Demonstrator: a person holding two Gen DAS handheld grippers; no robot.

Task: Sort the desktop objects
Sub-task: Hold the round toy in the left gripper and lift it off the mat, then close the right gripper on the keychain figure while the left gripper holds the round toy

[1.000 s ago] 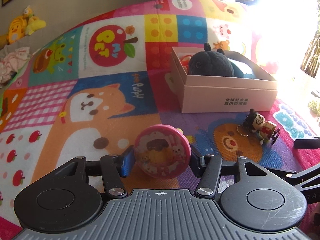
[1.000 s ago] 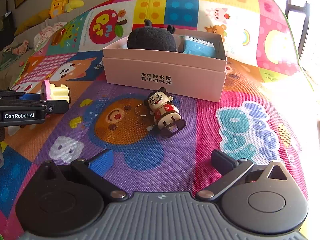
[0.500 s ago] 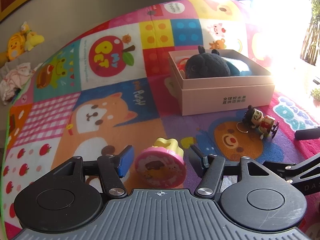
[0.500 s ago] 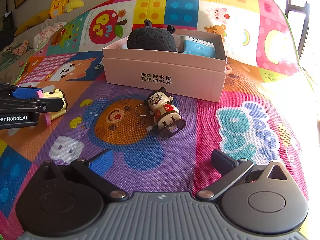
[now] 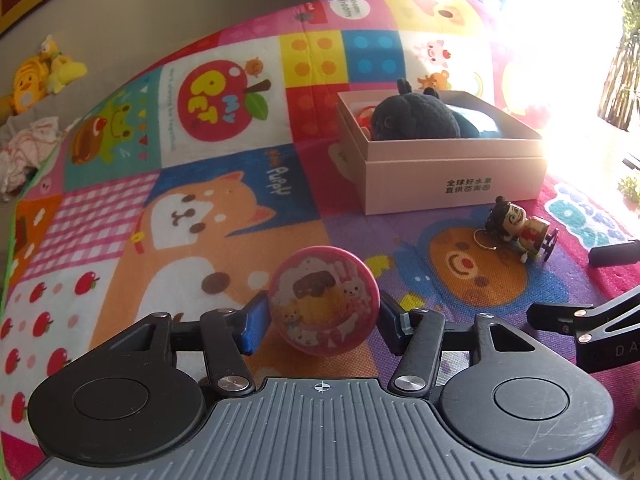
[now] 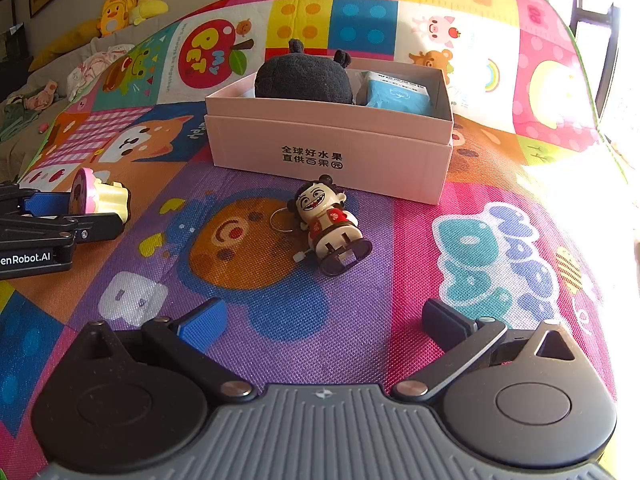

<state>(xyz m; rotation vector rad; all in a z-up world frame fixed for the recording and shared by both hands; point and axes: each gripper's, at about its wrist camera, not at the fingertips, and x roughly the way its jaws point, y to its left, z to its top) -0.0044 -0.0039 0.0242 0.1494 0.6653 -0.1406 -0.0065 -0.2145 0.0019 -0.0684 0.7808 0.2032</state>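
Half a second ago the pink round toy [image 5: 324, 299] lay tilted and loose between wider jaws; now it stands with its picture face toward the camera, and the left tongs [image 5: 322, 324] have just been closing on it, so both pads press its sides. From the right wrist view the same toy shows a pale yellow base, and it is held near the left edge of the colourful play mat [image 6: 280, 320]. It is hard to tell if it touches the mat. The right tongs [image 6: 324, 320] stand wide open with nothing between them, above the purple part of the mat. A small wind-up figure [image 6: 330, 224] lies on its back just in front of the pink box [image 6: 328, 148]. Inside the box sit a dark plush toy [image 6: 304, 78] and a blue packet [image 6: 400, 94].
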